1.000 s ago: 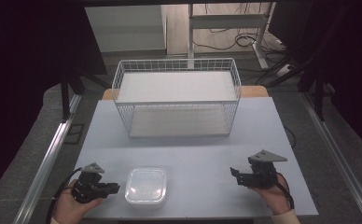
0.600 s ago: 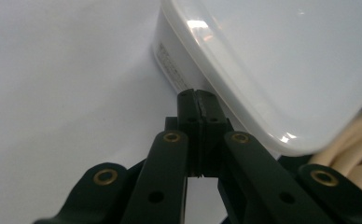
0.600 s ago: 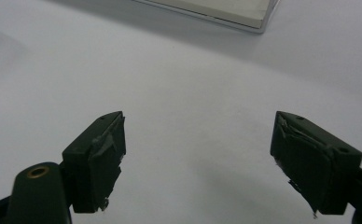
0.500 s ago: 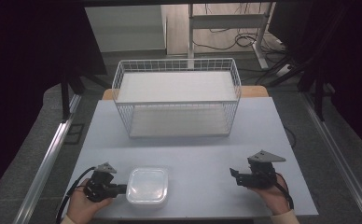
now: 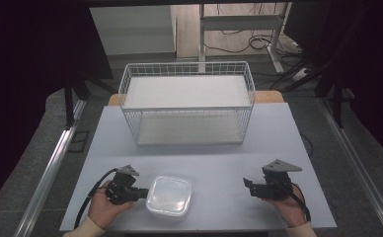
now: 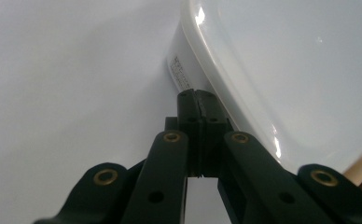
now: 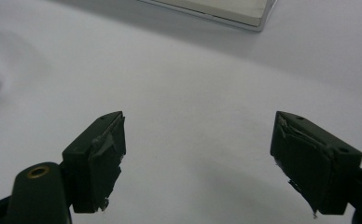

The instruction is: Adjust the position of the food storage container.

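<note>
- Since the earlier frame, the left gripper (image 5: 141, 192) has slid across the table (image 5: 219, 163) to the plastic container (image 5: 170, 196); its jaws, just closing, now meet with nothing between, tips at the container's side wall.
- Held level near the front edge, the right gripper (image 5: 248, 185) has stayed put, jaws spread wide.
- Translucent, glossy and round-cornered, the container sits front-centre, before the white wire basket (image 5: 187, 106).

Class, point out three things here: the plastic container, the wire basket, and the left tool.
plastic container (image 5: 170, 196), high view, middle of its lid.
wire basket (image 5: 187, 66), high view, far top rim.
left tool (image 6: 198, 95), left gripper view, tips of its shut jaws.
</note>
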{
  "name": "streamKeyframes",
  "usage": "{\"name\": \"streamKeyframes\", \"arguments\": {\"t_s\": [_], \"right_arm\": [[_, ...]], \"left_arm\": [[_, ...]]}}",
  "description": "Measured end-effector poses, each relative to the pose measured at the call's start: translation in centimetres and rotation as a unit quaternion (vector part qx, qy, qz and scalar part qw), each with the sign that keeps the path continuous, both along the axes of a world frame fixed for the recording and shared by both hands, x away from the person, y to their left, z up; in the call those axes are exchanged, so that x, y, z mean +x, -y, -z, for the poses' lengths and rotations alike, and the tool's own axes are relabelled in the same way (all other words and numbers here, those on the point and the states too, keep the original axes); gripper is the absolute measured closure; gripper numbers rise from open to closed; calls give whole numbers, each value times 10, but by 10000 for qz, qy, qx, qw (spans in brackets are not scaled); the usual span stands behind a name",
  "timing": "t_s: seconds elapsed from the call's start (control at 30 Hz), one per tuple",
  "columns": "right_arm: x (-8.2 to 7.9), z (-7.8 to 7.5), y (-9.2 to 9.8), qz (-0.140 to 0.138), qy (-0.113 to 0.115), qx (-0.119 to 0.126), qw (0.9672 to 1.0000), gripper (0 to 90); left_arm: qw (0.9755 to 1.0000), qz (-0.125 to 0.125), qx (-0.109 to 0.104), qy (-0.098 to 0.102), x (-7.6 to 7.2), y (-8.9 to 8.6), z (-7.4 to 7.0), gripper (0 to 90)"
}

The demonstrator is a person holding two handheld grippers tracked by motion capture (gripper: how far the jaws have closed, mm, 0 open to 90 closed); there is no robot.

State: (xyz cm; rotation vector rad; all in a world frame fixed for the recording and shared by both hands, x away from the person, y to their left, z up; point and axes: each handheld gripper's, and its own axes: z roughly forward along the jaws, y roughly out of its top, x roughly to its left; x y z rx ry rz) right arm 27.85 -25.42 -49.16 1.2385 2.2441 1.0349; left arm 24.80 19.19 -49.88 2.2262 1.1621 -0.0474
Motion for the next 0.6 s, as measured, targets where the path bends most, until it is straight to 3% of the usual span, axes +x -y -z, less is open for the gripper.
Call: {"name": "streamKeyframes", "arguments": {"t_s": [0.1,0.27,0.43,0.6], "right_arm": [[0,0,0,-7,0,4,10000,185],[0,0,1,-1,1,1,10000,184],[0,-1,1,3,12,7,10000,184],[0,0,-1,3,-8,-12,10000,184]], "left_arm": [[10000,72,-3,11,5,6,0,898],[10000,63,-24,23,1,1,-3,899],[9999,73,-95,40,-23,-16,-7,899],[9997,234,-120,-15,-42,-15,-6,899]]}}
